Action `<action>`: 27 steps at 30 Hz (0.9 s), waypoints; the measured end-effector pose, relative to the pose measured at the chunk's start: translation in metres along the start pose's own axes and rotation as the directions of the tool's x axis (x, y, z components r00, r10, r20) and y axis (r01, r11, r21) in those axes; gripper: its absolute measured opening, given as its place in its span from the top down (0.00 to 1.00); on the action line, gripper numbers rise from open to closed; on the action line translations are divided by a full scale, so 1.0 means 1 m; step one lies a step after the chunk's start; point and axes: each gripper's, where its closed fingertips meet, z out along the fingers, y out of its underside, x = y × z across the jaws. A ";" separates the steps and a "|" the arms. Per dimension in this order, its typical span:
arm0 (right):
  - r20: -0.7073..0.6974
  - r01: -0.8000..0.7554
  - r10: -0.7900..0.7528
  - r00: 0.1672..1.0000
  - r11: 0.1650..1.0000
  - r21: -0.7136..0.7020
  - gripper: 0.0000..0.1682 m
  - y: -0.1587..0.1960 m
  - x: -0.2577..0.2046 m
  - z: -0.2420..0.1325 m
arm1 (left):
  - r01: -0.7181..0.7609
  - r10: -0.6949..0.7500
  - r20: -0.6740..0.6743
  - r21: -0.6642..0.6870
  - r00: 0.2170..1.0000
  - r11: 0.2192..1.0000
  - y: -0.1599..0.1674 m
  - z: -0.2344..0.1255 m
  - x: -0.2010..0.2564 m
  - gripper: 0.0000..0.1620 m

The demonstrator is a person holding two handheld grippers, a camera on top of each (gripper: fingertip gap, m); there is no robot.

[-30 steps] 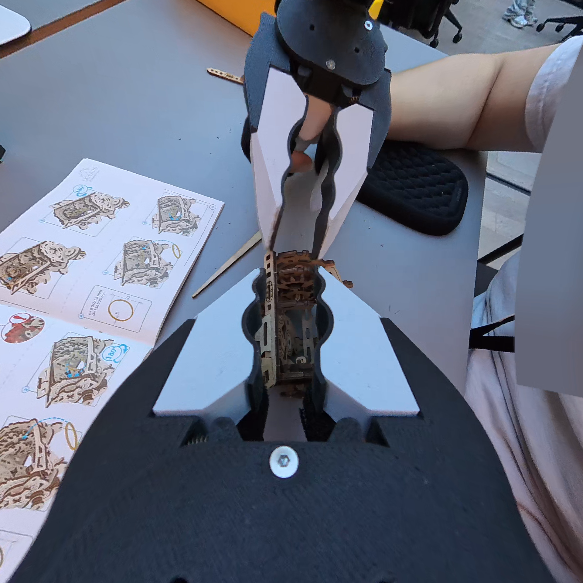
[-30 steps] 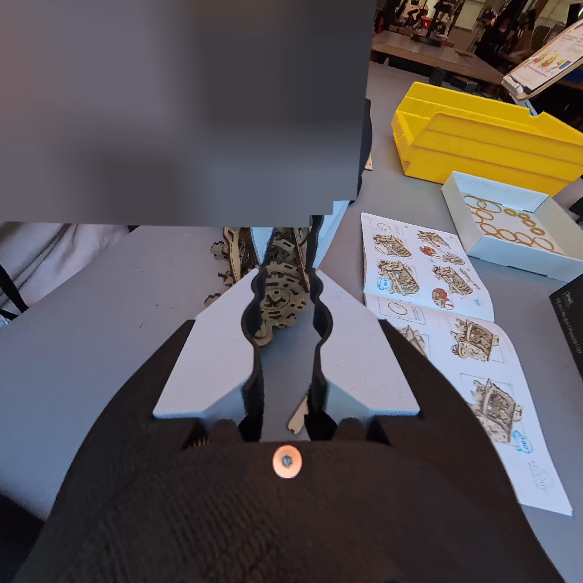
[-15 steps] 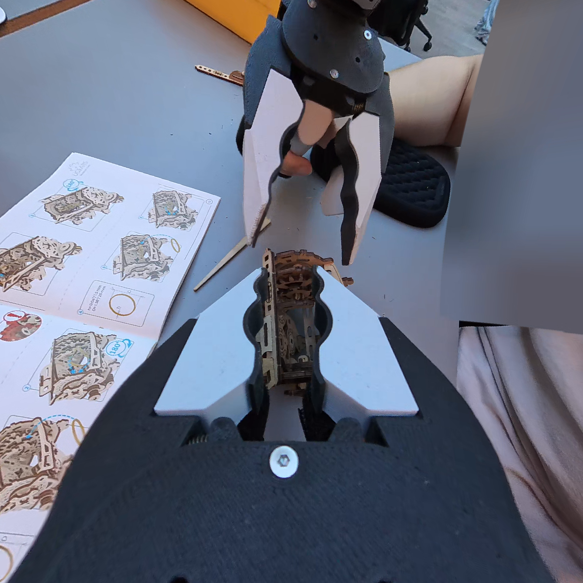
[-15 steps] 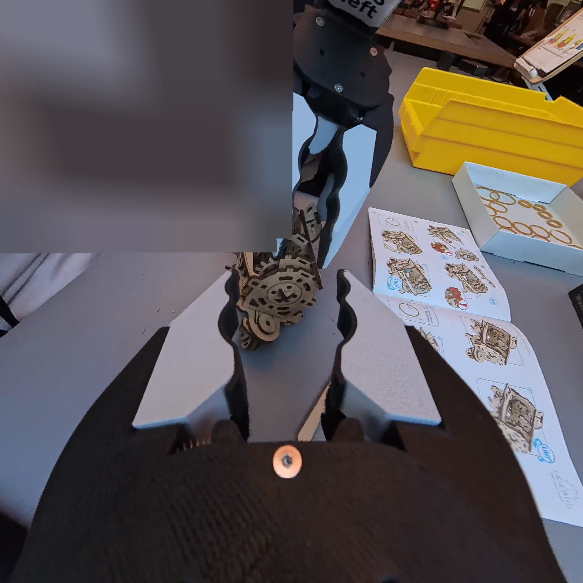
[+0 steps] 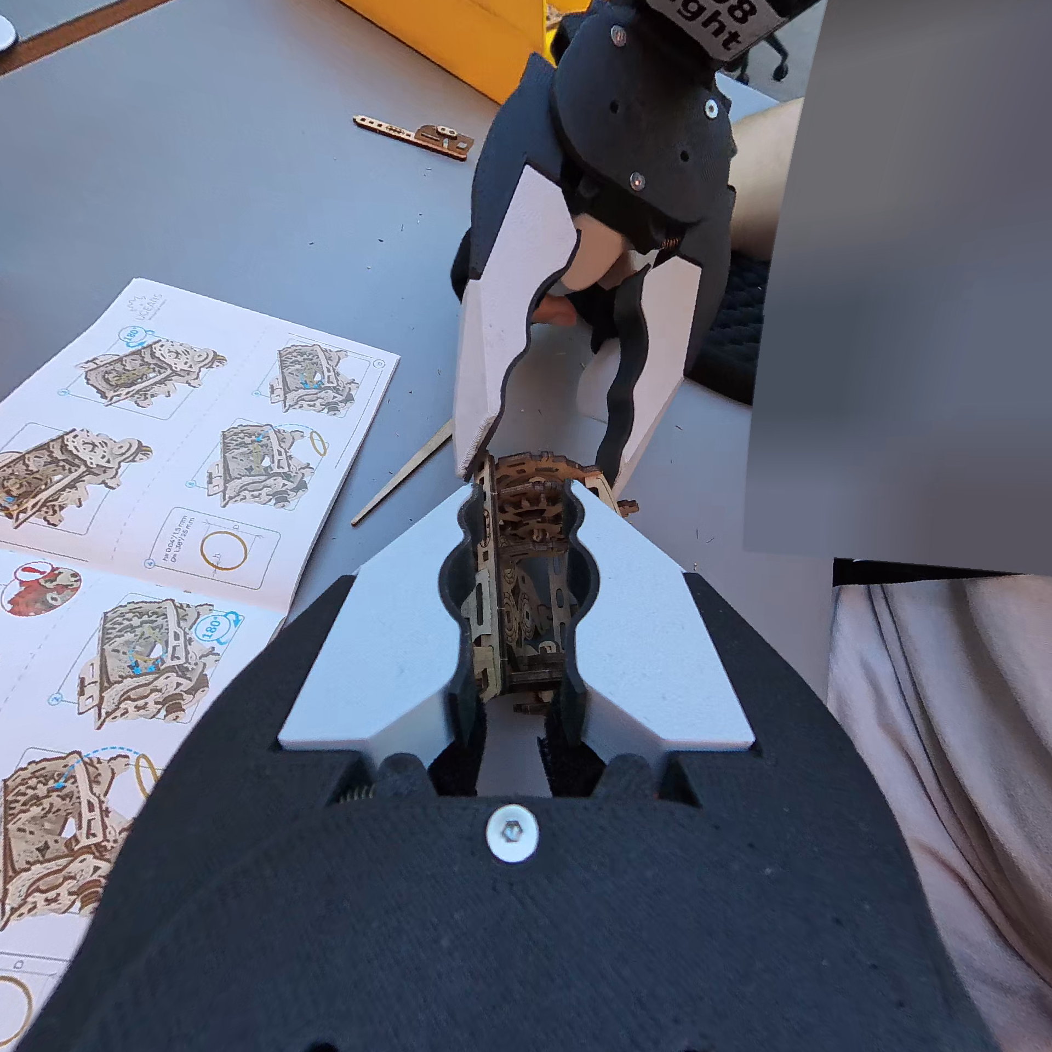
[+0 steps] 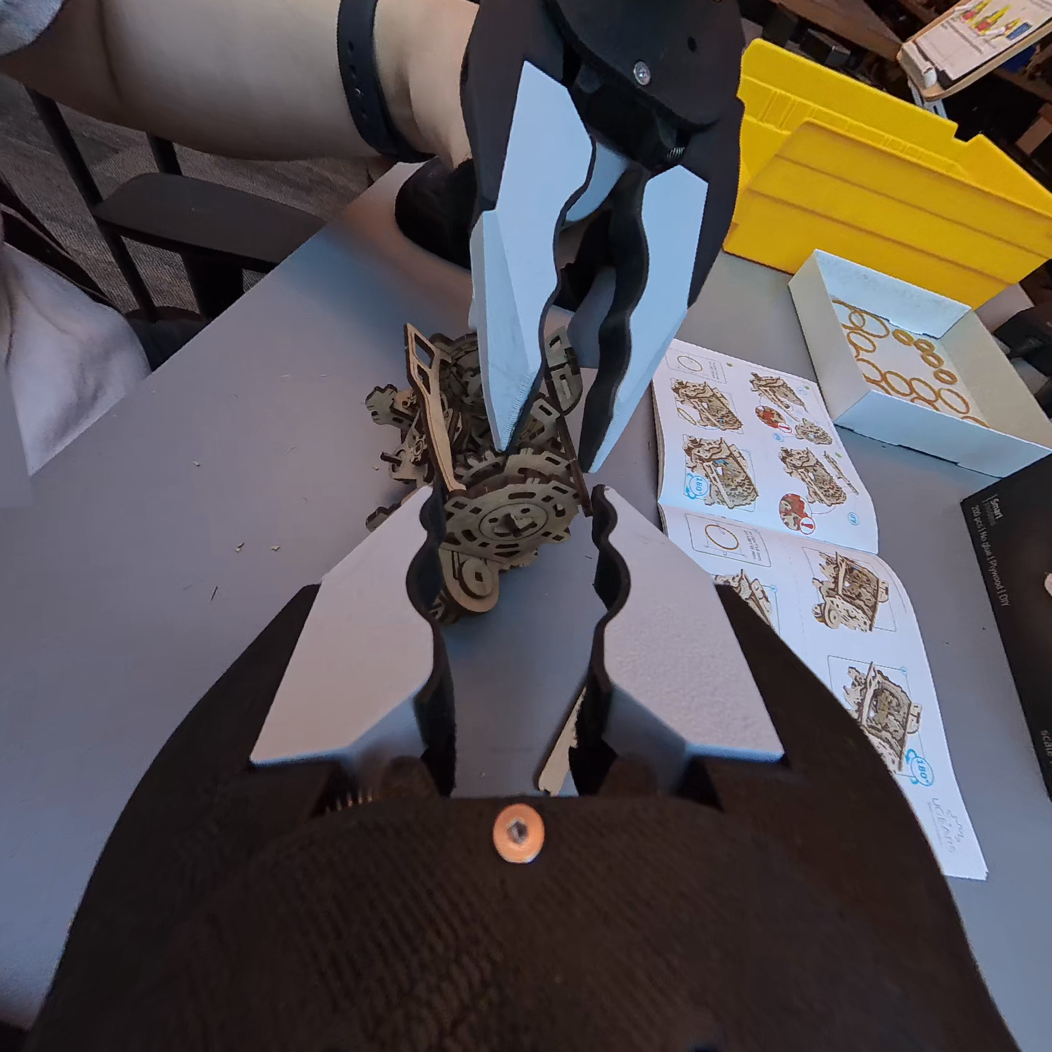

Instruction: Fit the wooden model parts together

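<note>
The wooden model (image 5: pixel 524 569), a small laser-cut gear assembly, stands on the grey table (image 5: pixel 227 227). My left gripper (image 5: pixel 524 495) is shut on it, with its fingers pressing both flat sides. In the right wrist view the left gripper (image 6: pixel 546 455) comes down from above onto the model (image 6: pixel 501 524), whose big gear wheel faces the camera. My right gripper (image 6: pixel 515 501) is open, with one fingertip on each side of that gear wheel. I cannot tell whether it touches. It also shows in the left wrist view (image 5: pixel 541 455) at the model's far end.
An open instruction booklet (image 5: pixel 171 455) lies left of the model. A tapered wooden stick (image 5: pixel 398 484) and a wooden strip part (image 5: pixel 415 134) lie on the table. A yellow bin (image 6: pixel 882 188), a white box of rings (image 6: pixel 911 370) and a black pad (image 5: pixel 734 341) stand farther off. Both grippers' tips are close together, under 4 cm apart. About 7 cm separates my right fingertips from the tapered wooden stick (image 5: pixel 398 484).
The right gripper let go of the model's far end, opened and drew back. Its open jaws now stand at the gear wheel again. The left gripper kept its hold.
</note>
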 end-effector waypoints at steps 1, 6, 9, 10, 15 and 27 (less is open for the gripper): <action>0.002 -0.012 0.012 1.000 1.000 -0.005 0.70 0.000 0.000 0.000 | 0.004 -0.004 -0.003 0.001 1.000 1.000 0.000 0.000 0.000 0.85; -0.009 -0.018 0.018 1.000 0.999 -0.034 0.70 0.000 -0.002 0.002 | 0.005 -0.005 -0.008 -0.002 1.000 1.000 0.002 -0.001 0.001 0.85; -0.004 -0.031 0.031 1.000 0.999 -0.044 0.70 -0.001 -0.003 0.002 | 0.006 -0.006 -0.003 0.001 1.000 1.000 0.002 -0.002 0.002 0.85; -0.003 -0.033 0.033 0.999 0.998 -0.048 0.70 -0.001 -0.003 0.003 | 0.009 -0.009 -0.002 0.003 1.000 1.000 0.003 -0.003 0.003 0.85; -0.012 -0.019 0.019 1.000 0.998 -0.067 0.71 -0.001 -0.005 0.004 | 0.005 -0.005 0.000 0.002 1.000 1.000 0.004 -0.003 0.005 0.85; -0.043 -0.068 0.065 0.997 0.994 -0.088 0.69 0.000 -0.004 0.004 | 0.006 -0.006 0.033 0.017 0.999 1.000 0.004 -0.006 0.004 0.85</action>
